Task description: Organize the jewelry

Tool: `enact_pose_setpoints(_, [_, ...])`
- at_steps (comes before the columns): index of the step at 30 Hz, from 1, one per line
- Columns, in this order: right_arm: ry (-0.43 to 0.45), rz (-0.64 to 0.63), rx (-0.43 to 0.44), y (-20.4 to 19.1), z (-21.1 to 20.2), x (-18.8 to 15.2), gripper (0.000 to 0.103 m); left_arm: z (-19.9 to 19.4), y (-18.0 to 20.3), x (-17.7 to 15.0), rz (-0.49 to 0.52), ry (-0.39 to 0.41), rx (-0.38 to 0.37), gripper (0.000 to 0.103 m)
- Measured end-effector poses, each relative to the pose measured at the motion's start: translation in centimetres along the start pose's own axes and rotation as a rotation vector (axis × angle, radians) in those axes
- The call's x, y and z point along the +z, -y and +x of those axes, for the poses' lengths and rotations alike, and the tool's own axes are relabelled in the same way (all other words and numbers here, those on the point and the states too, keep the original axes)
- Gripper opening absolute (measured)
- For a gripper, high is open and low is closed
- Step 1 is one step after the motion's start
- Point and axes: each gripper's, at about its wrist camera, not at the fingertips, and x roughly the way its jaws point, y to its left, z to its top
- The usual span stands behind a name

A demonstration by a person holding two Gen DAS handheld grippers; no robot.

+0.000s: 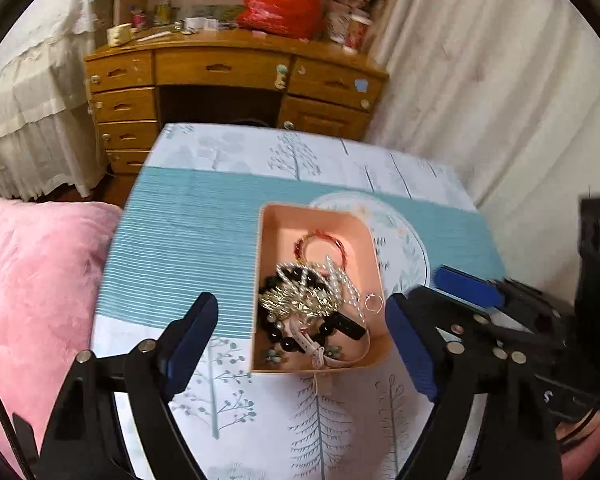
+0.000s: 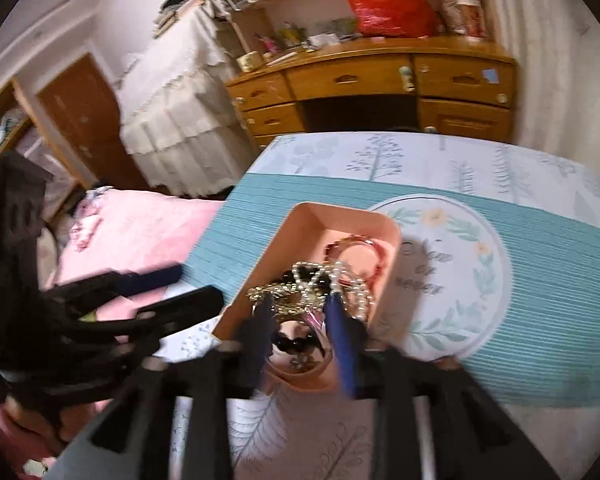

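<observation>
The pink tray (image 1: 318, 224) sits at the lower centre of the left wrist view on the patterned tablecloth (image 1: 204, 216), and the jewelry is heaped toward its near end — a tangle rather than separate pieces. The left gripper (image 1: 302, 340) hangs above it with its blue fingers (image 1: 192, 332) spread wide on either side of the tray, touching nothing. In the right wrist view the right gripper (image 2: 300, 332) has its fingers partly apart over the near end of the tray, with nothing visibly pinched, though blur makes that hard to confirm. All of it looks light. The pearl strand (image 1: 340, 280) and gold chain (image 1: 296, 300) will be limp and slippery and will likely drag neighbours along, so they are best pinched at a free loop at the edge of the heap. The black bead bracelet (image 1: 288, 342) is semi-stiff — take it across one bead. The red bangle (image 1: 320, 246), lying clear at the far side, looks the easiest: rigid, gripped across its rim. The small ring (image 1: 374, 303) is tiny and apt to slip.
</observation>
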Motion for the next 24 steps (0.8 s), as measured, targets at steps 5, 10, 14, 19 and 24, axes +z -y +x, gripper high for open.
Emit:
enact_pose_setpoints(5, [0.031,0.067,-0.083,-0.4,-3.8,-0.9,0.072,-2.1,0.2,-0.6,0.045,-0.081,0.155,0.096])
enact_pose_setpoints(10, [-0.082,0.243,-0.167,0.4,-6.1,-5.3,0.086,-4.6,1.3,-2.9,0.068,-0.149,0.112,0.096])
enact_pose_setpoints(14, [-0.256,0.319,-0.309,1.5,-6.8,-9.8,0.088,-7.3,3.3,-4.2,0.023,-0.068,0.071,0.096])
enact_pose_setpoints(19, [-0.303,0.396,-0.312,2.5,-10.2,-12.2,0.088,-8.0,7.5,-4.6,0.039,-0.205,0.027,0.096])
enact_pose_setpoints(24, [-0.279,0.394,-0.271,2.0,-14.5,-12.8,0.089,-9.4,10.5,-6.1,0.040,-0.184,0.054,0.097])
